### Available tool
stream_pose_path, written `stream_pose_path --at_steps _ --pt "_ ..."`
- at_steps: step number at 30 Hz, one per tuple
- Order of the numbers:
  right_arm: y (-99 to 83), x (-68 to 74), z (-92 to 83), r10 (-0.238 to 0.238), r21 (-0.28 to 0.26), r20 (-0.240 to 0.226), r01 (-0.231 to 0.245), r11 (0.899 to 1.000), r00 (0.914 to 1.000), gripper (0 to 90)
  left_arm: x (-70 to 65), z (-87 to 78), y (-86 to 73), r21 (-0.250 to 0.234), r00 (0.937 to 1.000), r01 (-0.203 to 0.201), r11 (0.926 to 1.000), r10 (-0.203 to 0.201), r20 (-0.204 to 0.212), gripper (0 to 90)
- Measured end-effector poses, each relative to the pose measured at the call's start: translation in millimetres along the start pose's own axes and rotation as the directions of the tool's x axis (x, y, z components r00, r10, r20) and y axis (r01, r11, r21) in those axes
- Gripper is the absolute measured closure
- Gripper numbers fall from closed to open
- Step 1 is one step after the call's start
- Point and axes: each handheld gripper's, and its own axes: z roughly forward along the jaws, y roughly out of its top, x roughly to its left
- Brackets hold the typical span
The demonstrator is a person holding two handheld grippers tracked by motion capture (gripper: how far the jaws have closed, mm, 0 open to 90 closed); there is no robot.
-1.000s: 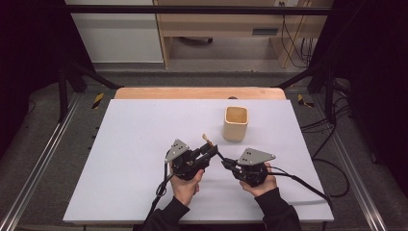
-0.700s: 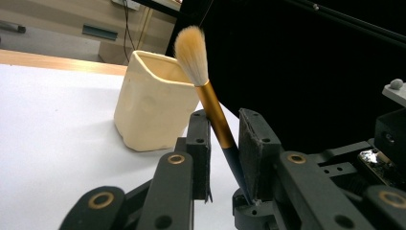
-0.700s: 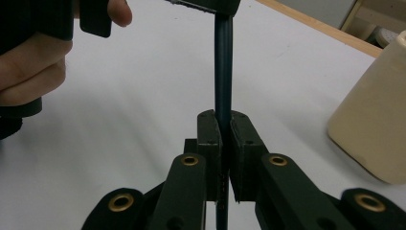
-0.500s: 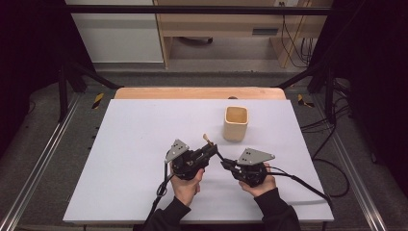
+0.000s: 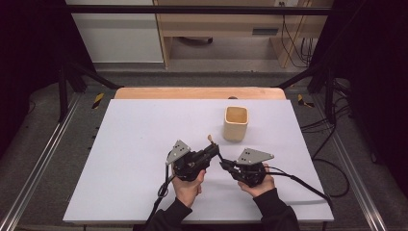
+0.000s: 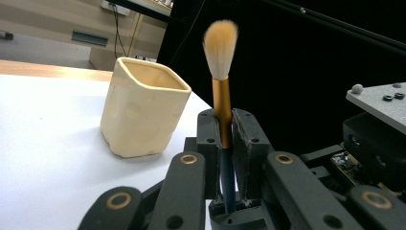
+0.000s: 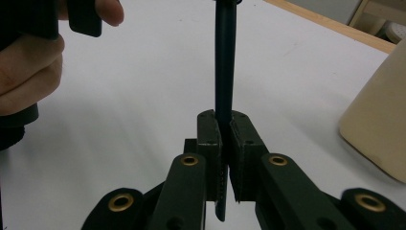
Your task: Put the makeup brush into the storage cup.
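Closing just now, left gripper [image 6: 223,139] clamps the brush [image 6: 221,86], apparently; right gripper [image 7: 223,143] grips its handle.

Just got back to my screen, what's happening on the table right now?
A person holds a makeup brush with a dark handle, gold ferrule and pale bristles between two claws. The left claw has just closed on the ferrule end; the right claw is clamped on the dark handle. Both grip it at once, above the white table, near the cream square ceramic cup. The brush isn't in the cup.
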Motion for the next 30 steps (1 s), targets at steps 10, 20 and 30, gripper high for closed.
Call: stream_pose_path --at_steps 10,20,30 --pt "-0.4 0.9 0.4 0.003 -0.002 -0.002 -0.003 1.000 1.0000 84.4 -4.0 0.1 1.0 0.006 0.9997 -0.020 0.9998 0.020 0.011 83.3" --pt "1.3 1.0 -2.3 0.011 -0.036 0.021 -0.011 0.999 0.9997 63.6 -6.6 3.1 -1.2 0.058 0.9971 -0.070 0.9959 0.071 -0.027 83.3" --pt "3.1 0.6 -4.8 0.038 -0.057 0.020 -0.037 0.998 0.9991 69.1 -12.6 9.9 -9.0 0.094 0.9950 -0.092 0.9913 0.095 -0.029 83.3"
